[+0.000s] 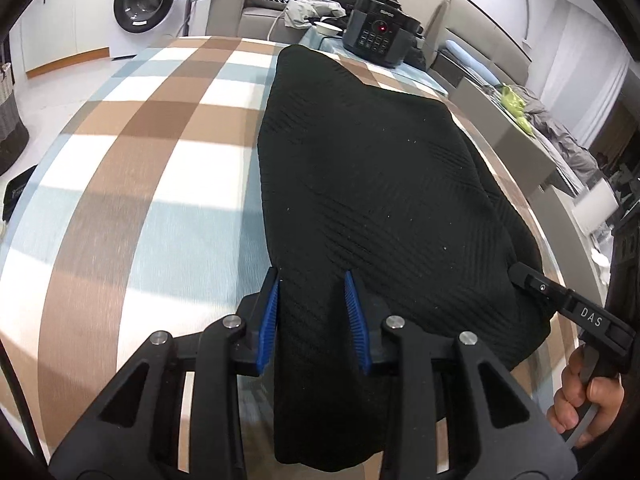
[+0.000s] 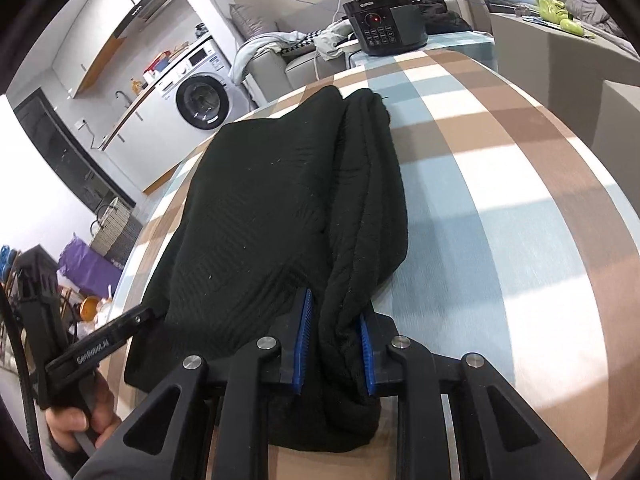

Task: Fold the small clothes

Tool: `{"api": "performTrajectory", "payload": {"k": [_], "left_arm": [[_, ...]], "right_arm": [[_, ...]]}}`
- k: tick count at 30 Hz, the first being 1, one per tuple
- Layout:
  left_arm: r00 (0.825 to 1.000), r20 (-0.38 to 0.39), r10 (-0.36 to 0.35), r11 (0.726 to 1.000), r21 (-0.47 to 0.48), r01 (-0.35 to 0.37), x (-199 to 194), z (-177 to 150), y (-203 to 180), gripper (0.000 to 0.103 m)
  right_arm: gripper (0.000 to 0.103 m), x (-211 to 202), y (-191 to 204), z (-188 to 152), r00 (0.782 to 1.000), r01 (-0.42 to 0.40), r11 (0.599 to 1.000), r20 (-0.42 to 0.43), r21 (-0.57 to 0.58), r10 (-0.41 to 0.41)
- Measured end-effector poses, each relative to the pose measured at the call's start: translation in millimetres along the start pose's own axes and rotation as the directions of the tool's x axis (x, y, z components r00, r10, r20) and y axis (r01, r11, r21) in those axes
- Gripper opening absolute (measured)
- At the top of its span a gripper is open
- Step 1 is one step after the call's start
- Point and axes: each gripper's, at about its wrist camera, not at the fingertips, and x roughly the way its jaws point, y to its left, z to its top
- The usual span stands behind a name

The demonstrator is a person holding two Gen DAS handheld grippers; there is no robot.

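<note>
The left tool [image 1: 312, 320] is clamping its blue pads on the near edge of a black ribbed knit garment [image 1: 368, 184] that is lying ahead of it on the plaid-covered table [image 1: 132, 184]. The right tool [image 2: 334, 346] is pinching the bunched fold of the same garment beside it.

A black garment [image 1: 372, 184] of matt ribbed knit cloth, flecked with pale lint, lies on a smooth, faintly streaked checked tablecloth [image 1: 132, 184]. The left gripper [image 1: 312, 312] is matt black plastic with ridged blue rubbery pads [image 1: 269, 320] and shiny metal rivets [image 1: 161, 337]. A glossy black plastic cooker [image 2: 382, 24] sits beyond
</note>
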Motion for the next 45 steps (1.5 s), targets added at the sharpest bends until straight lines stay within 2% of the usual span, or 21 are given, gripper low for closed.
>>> {"api": "performTrajectory", "payload": {"k": [6,8,11,13,15,16,17,18,21,23,28,38,45], "left_arm": [[1.000,-0.001,0.001,1.000,-0.007,-0.001,8,15,8,0.029],[1.000,0.007,0.012,1.000,-0.003,-0.012,2,13,9,0.036],[0.999,0.040,0.011,1.000,0.001,-0.011,-15,7,11,0.053],[0.997,0.078,0.016,1.000,0.018,-0.017,-29,3,11,0.058],[0.993,0.114,0.026,0.999,0.039,-0.031,-45,-2,9,0.066],[0.991,0.131,0.028,0.998,0.046,-0.035,-52,-4,9,0.074],[0.987,0.156,0.030,0.998,0.055,-0.039,-60,-7,8,0.081],[0.983,0.180,0.032,0.997,0.062,-0.044,-67,-9,8,0.083],[0.971,0.237,0.043,0.994,0.084,-0.065,-84,-18,4,0.088],[0.962,0.270,0.040,0.994,0.091,-0.067,-93,-24,1,0.100],[0.931,0.361,0.055,0.989,0.108,-0.101,-106,-38,-9,0.102],[0.919,0.391,0.046,0.982,0.149,-0.113,-102,-51,-27,0.102],[0.916,0.400,0.030,0.982,0.159,-0.102,-95,-57,-27,0.102]], "right_arm": [[0.025,-2,6,2,1.000,0.030,0.999,0.008,-0.032,-0.030],[0.030,-8,7,1,0.999,0.046,0.997,0.013,-0.058,-0.046],[0.045,-25,10,-3,0.997,0.065,0.992,0.049,-0.112,-0.060],[0.055,-41,15,-7,0.994,0.073,0.982,0.089,-0.173,-0.058],[0.075,-56,20,-11,0.991,0.064,0.973,0.126,-0.221,-0.037],[0.080,-63,22,-13,0.990,0.052,0.969,0.142,-0.242,-0.018],[0.091,-67,23,-15,0.988,0.045,0.965,0.153,-0.259,-0.005],[0.096,-72,25,-17,0.986,0.040,0.959,0.168,-0.280,0.008],[0.103,-82,30,-23,0.981,0.028,0.939,0.189,-0.344,0.040],[0.103,-87,32,-27,0.976,0.032,0.931,0.212,-0.365,0.049],[0.103,-92,26,-29,0.961,-0.017,0.925,0.250,-0.378,0.120],[0.103,-88,22,-36,0.948,-0.010,0.908,0.285,-0.419,0.142],[0.103,-88,15,-39,0.931,-0.032,0.919,0.323,-0.393,0.171]]}}
